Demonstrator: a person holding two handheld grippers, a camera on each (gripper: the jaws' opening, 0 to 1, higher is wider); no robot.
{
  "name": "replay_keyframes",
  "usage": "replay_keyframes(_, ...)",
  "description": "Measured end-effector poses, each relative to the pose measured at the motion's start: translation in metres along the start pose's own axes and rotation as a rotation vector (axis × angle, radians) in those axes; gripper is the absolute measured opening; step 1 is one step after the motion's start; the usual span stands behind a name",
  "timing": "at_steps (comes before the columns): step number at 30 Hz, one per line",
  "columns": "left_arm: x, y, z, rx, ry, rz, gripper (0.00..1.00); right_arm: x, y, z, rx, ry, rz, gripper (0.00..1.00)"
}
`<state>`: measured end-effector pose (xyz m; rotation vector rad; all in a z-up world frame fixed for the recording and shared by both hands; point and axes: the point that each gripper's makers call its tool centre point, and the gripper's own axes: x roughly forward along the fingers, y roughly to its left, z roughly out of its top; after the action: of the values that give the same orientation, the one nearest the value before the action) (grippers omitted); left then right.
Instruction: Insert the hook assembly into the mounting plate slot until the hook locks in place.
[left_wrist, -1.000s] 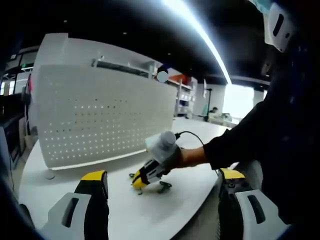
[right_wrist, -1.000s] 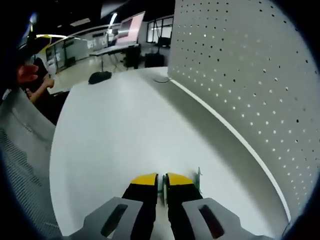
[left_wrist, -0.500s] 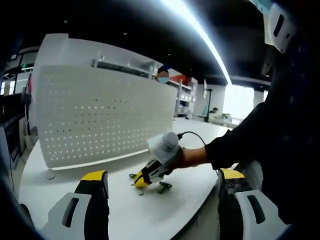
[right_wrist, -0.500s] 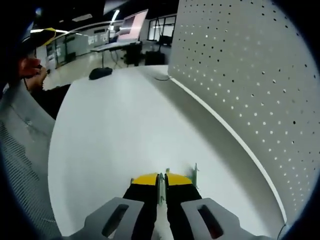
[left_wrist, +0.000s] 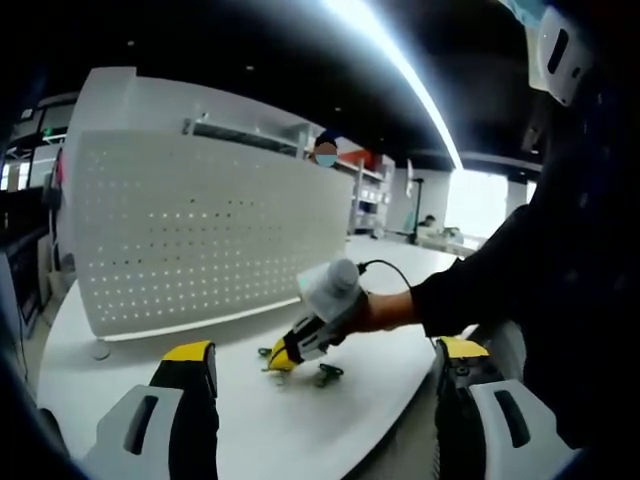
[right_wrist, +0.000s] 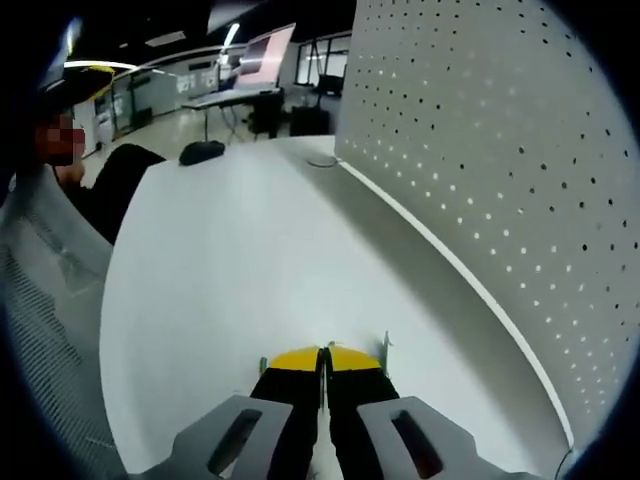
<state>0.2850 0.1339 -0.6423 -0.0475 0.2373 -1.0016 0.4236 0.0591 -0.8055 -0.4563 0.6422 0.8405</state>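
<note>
No writing reads anywhere; right gripper (right_wrist: 322, 362) fingers pinch the hook assembly (left_wrist: 322, 373); left gripper (left_wrist: 320, 365) fingers spread apart.

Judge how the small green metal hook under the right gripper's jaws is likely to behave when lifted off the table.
The hook looks thin and small, so probably light and stiff. Its wiry shape could snag or twist between the right gripper's shut jaws. On the smooth white table it may slide if nudged.
</note>
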Motion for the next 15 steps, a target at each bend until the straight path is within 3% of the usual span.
replay_keyframes(15,0.005,0.006,0.010,0.012,-0.022,0.025,0.84,-0.037,0.007,0.055,0.136,-0.212,0.024,0.00)
